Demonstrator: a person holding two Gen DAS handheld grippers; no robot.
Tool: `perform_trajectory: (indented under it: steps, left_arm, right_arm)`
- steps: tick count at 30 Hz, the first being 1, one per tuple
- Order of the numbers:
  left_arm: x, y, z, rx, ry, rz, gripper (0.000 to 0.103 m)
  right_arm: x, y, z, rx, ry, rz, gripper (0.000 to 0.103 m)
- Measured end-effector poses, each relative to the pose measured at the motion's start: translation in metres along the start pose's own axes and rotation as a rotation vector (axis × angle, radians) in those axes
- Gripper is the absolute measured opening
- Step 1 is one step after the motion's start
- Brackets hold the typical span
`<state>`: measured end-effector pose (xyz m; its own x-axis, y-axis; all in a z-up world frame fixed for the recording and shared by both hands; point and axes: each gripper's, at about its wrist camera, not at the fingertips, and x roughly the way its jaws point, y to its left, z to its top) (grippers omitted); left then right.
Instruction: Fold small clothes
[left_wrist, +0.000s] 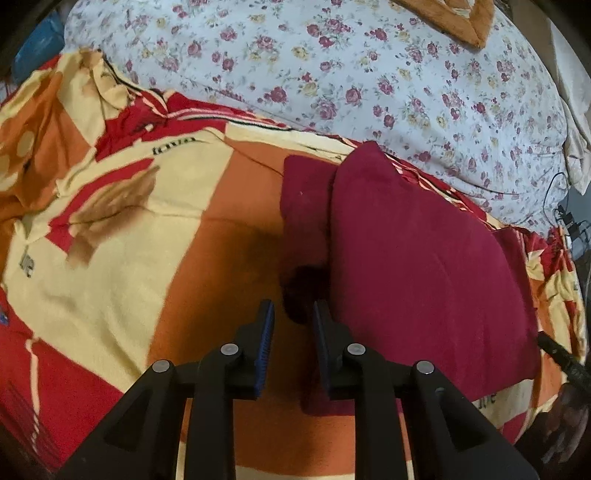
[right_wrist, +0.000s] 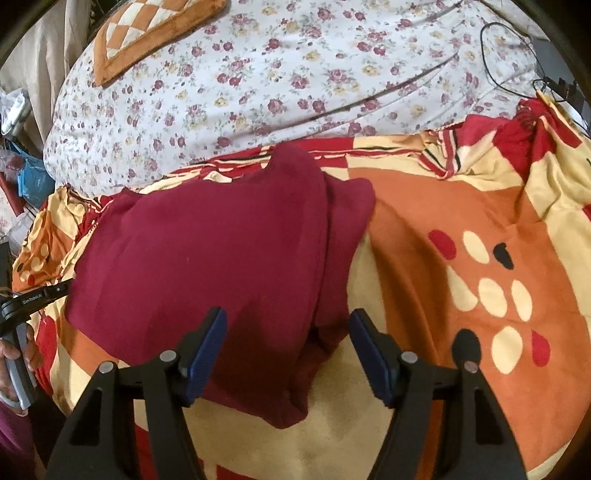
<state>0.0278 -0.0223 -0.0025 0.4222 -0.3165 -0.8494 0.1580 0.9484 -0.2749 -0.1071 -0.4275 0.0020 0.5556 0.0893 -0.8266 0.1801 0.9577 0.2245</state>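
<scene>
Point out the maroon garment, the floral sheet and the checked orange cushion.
maroon garment (right_wrist: 207, 258), right wrist view, middle of its top folded layer.
floral sheet (left_wrist: 351, 74), left wrist view, open stretch behind the blanket.
checked orange cushion (right_wrist: 147, 33), right wrist view, its patterned face near the top edge.

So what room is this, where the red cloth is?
Probably a bedroom. The maroon garment lies on a patterned blanket spread over a bed, with a flowery sheet behind it and a checked cushion on that.

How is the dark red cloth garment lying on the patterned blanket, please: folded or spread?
Folded: the dark red cloth garment shows one layer lapped over another, its edge running down the patterned blanket.
</scene>
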Motion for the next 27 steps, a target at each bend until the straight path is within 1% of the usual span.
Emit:
perform_trajectory:
  steps: [1, 4, 7, 11, 12, 13, 14, 16, 17, 20, 22, 25, 27]
  left_arm:
    - [0.000, -0.001, -0.001, -0.002, -0.001, -0.013, 0.010]
    - [-0.004, -0.008, -0.009, 0.010, -0.005, -0.035, 0.010]
    - [-0.008, -0.007, -0.014, -0.006, -0.019, -0.042, 0.010]
    - [-0.011, -0.001, -0.012, -0.047, -0.027, -0.093, 0.010]
    - [-0.009, -0.002, -0.012, -0.050, -0.018, -0.097, 0.010]
    - [-0.008, -0.002, -0.012, -0.053, -0.012, -0.099, 0.010]
    - [-0.007, -0.003, -0.012, -0.057, -0.008, -0.103, 0.010]
    - [-0.008, -0.003, -0.012, -0.070, -0.021, -0.112, 0.010]
    - [-0.010, -0.001, -0.013, -0.084, -0.031, -0.123, 0.010]
    - [-0.017, 0.004, -0.013, -0.129, -0.058, -0.162, 0.010]
    - [-0.018, 0.004, -0.015, -0.124, -0.062, -0.165, 0.010]
    - [-0.023, 0.004, -0.015, -0.115, -0.081, -0.170, 0.010]
    - [-0.031, 0.011, -0.015, -0.152, -0.123, -0.211, 0.019]
  right_arm:
    - [0.001, 0.002, -0.001, -0.009, 0.000, -0.002, 0.064]
    - [0.000, 0.007, -0.004, -0.043, -0.006, -0.026, 0.060]
    - [-0.004, 0.004, -0.005, -0.041, -0.011, -0.021, 0.060]
    - [-0.003, 0.001, -0.004, -0.040, -0.011, -0.005, 0.059]
    - [-0.003, 0.002, -0.004, -0.049, -0.012, 0.003, 0.052]
    - [-0.001, 0.005, -0.005, -0.069, -0.009, 0.011, 0.039]
    - [0.000, 0.009, -0.006, -0.088, -0.003, 0.012, 0.034]
    - [0.003, 0.015, -0.009, -0.126, -0.011, -0.003, 0.026]
    - [0.004, 0.017, -0.010, -0.138, -0.014, -0.005, 0.024]
    - [0.012, 0.013, -0.011, -0.113, 0.003, 0.022, 0.024]
    - [0.014, 0.006, -0.010, -0.070, 0.008, 0.052, 0.024]
    - [0.013, 0.006, -0.011, -0.071, -0.002, 0.060, 0.025]
    - [0.013, 0.007, -0.012, -0.073, -0.002, 0.060, 0.025]
